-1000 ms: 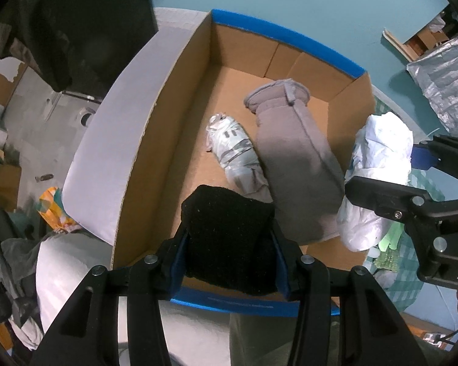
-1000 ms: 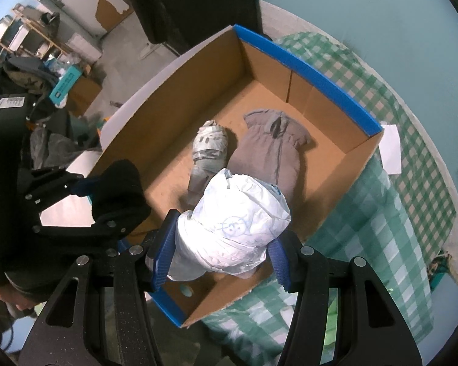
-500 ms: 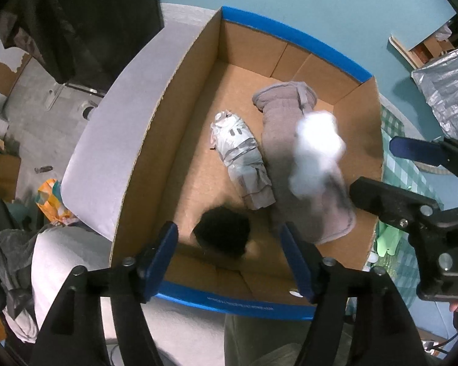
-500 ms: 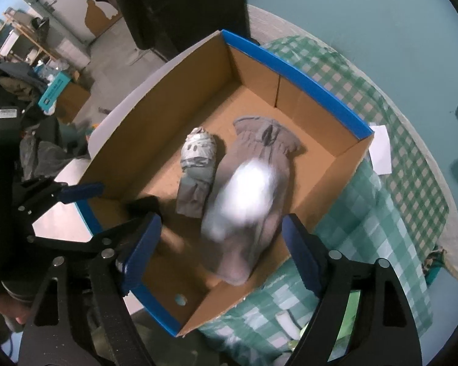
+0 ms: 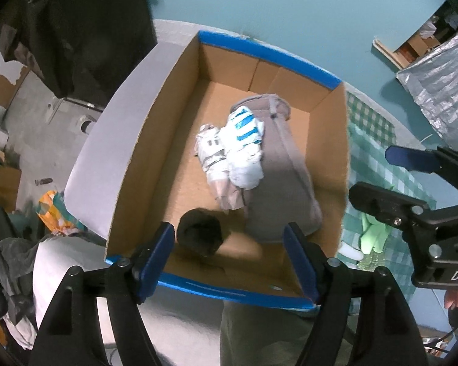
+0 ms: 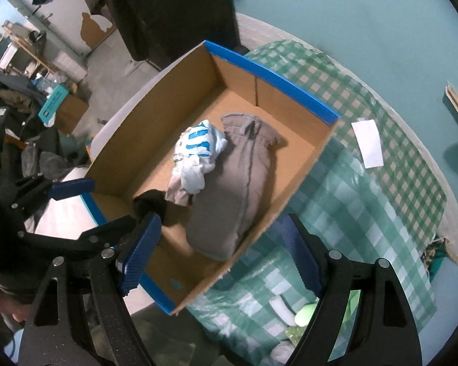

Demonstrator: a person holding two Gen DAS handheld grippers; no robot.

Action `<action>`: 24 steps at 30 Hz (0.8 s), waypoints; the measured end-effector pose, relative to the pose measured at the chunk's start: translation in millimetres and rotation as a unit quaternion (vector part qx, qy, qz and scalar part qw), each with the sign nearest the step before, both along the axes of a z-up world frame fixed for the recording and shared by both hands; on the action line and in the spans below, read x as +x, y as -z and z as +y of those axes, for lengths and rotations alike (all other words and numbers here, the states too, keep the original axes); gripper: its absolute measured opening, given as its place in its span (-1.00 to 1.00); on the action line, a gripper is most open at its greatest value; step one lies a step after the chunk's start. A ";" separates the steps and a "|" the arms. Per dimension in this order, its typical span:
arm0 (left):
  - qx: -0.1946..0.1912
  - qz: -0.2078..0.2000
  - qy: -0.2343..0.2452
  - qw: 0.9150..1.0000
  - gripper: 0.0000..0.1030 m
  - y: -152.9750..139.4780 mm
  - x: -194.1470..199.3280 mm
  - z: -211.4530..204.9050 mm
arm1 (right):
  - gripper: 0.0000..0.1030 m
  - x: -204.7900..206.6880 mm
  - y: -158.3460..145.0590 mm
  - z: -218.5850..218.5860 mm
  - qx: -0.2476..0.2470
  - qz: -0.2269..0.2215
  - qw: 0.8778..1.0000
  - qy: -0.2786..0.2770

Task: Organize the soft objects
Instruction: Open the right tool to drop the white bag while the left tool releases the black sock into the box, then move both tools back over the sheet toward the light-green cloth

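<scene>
Left wrist view: your left gripper [image 5: 229, 253] points steeply down over near end of cardboard box [image 5: 329, 164], jaws still widening, nothing between them; black sock bundle [image 5: 200, 235] lies on box floor below; your right gripper [image 6: 221, 245] hangs over box's near corner, released, empty; white-and-blue bundle [image 6: 195, 155] rests mid-box against grey rolled garment [image 6: 235, 183], atop striped grey roll [image 5: 212, 158].

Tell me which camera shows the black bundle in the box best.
The left wrist view. There the black bundle lies fully in sight on the floor of the cardboard box, between the open left gripper's fingers. In the right wrist view the bundle is smaller, and the right gripper's finger partly covers it.
</scene>
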State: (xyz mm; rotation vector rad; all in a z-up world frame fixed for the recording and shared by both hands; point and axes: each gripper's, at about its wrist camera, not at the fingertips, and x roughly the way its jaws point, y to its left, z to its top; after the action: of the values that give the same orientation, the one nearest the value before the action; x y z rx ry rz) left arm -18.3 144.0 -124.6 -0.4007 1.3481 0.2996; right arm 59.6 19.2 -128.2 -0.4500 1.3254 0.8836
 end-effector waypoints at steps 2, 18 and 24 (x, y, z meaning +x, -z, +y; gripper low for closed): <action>0.000 -0.005 0.003 1.000 0.47 -4.9 1.3 -5.1 | 0.59 -0.1 -1.9 -6.5 0.001 0.000 1.000 0.003; 0.006 -0.019 0.049 0.999 0.47 -23.7 9.5 -49.0 | 0.59 -0.9 -11.2 -78.2 -0.003 -0.008 0.999 0.045; 0.004 -0.020 0.071 0.997 0.47 -28.0 14.0 -69.8 | 0.59 3.5 -7.5 -105.6 -0.008 -0.007 0.998 0.062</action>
State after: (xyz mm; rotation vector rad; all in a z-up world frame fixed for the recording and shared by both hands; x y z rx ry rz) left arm -4.3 74.2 -96.5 -0.3018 1.3281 0.1779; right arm 63.1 -86.4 -120.7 -0.3811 1.3326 0.7662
